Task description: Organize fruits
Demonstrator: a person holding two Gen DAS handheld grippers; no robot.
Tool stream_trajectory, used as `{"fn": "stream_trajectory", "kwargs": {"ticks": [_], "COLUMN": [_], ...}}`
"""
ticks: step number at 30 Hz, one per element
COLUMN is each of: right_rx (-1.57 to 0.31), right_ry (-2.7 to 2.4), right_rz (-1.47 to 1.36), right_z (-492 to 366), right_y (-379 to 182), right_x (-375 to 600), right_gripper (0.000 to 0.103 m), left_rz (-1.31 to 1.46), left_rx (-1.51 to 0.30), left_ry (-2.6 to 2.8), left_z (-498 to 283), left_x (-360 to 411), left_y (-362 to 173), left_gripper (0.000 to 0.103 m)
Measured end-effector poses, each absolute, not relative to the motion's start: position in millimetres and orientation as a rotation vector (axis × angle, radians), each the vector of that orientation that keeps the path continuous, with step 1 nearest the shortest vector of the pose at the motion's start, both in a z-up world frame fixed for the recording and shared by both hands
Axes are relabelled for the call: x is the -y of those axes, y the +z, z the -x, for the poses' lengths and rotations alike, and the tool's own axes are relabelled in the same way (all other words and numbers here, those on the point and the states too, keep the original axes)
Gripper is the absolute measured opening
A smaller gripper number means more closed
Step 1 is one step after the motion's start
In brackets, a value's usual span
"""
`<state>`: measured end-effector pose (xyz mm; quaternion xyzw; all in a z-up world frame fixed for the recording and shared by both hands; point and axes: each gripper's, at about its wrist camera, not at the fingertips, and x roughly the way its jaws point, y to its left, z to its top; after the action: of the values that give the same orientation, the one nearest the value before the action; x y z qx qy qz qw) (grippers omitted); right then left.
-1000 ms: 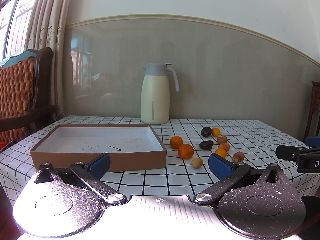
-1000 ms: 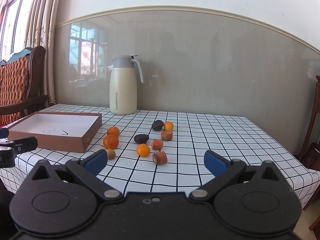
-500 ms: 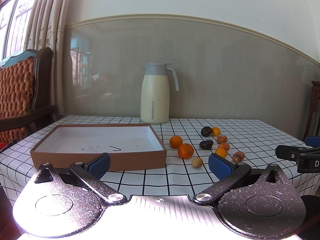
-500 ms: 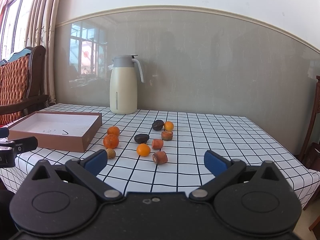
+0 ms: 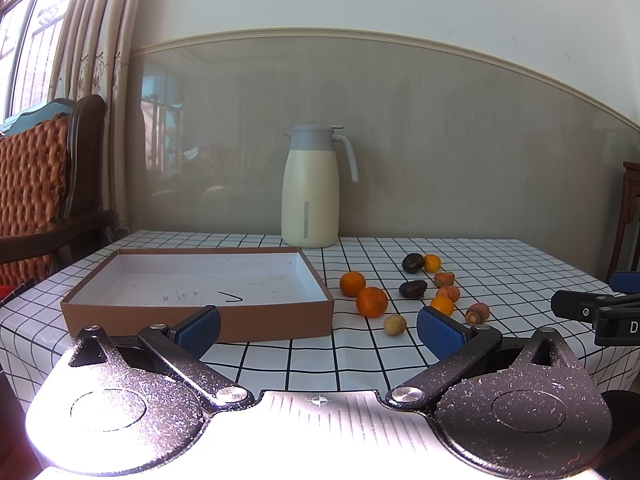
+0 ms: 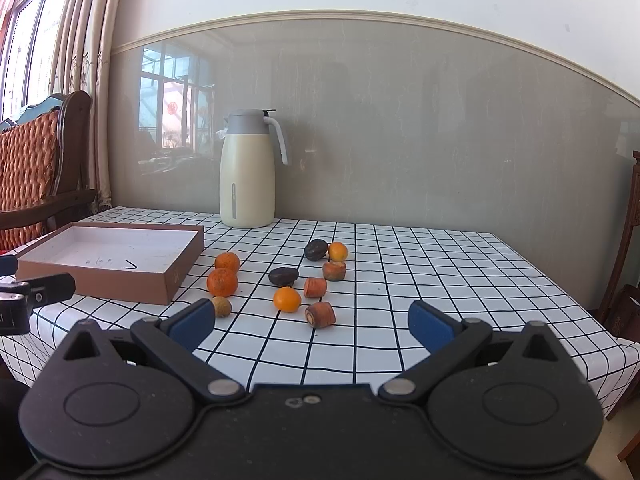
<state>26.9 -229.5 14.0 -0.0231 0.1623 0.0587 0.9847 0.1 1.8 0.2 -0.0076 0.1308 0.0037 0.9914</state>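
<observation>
At the lower centre of the right wrist view, the right gripper is seen with its blue-padded jaws spread wide and nothing held. The scattered small fruits, orange, dark and tan, lie on the black-and-white checked tablecloth directly ahead of it, in the middle of the frame. The nearest piece, a stubby orange cylinder with a cut end, is found just above the gap between the jaws.

In the left wrist view, the left gripper is likewise spread and empty. The fruits are placed right of centre there, while the shallow brown cardboard box with a white floor lies ahead and left, unfilled. The right gripper is judged the nearer for a first pick.
</observation>
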Motion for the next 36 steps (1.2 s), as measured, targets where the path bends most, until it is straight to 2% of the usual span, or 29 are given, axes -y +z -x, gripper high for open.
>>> {"fn": "stream_trajectory", "kwargs": {"ticks": [15, 18, 25, 28, 30, 32, 33, 34, 36], "right_rx": [-0.343, -0.344, -0.424, -0.441, -0.459, -0.481, -0.487, -0.492, -0.501], "right_ry": [0.133, 0.154, 0.13, 0.131, 0.134, 0.137, 0.14, 0.145, 0.161], "right_rz": [0.058, 0.054, 0.108, 0.118, 0.142, 0.163, 0.174, 0.178, 0.177], "right_z": [-28.2, -38.6, -84.7, -102.4, -114.7, -125.7, -130.0, -133.3, -138.9], "right_y": [16.1, 21.3, 15.8, 11.4, 4.1, -4.6, -8.6, -11.5, -15.7], "right_x": [228.4, 228.5, 224.5, 229.0, 230.2, 232.3, 233.5, 234.7, 237.0], "right_gripper": [0.097, 0.097, 0.095, 0.087, 0.076, 0.073, 0.072, 0.072, 0.07], "left_rz": [0.0, 0.074, 0.001, -0.036, -0.043, -0.041, -0.043, -0.042, -0.035], "left_rx": [-0.277, -0.285, -0.348, -0.342, -0.351, -0.364, -0.378, -0.394, -0.415], "left_ry": [0.031, -0.003, -0.072, -0.102, -0.114, -0.124, -0.121, -0.123, -0.135], "left_z": [-3.1, -15.8, -62.5, -75.3, -85.3, -94.6, -99.6, -104.4, -112.1], "left_x": [0.7, -4.8, 21.3, 34.6, 40.6, 43.8, 45.0, 45.9, 48.6], "left_y": [1.0, 5.1, -6.0, -10.2, -14.4, -19.1, -21.8, -24.8, -31.7], "left_gripper": [0.103, 0.103, 0.103, 0.103, 0.103, 0.096, 0.084, 0.079, 0.079]}}
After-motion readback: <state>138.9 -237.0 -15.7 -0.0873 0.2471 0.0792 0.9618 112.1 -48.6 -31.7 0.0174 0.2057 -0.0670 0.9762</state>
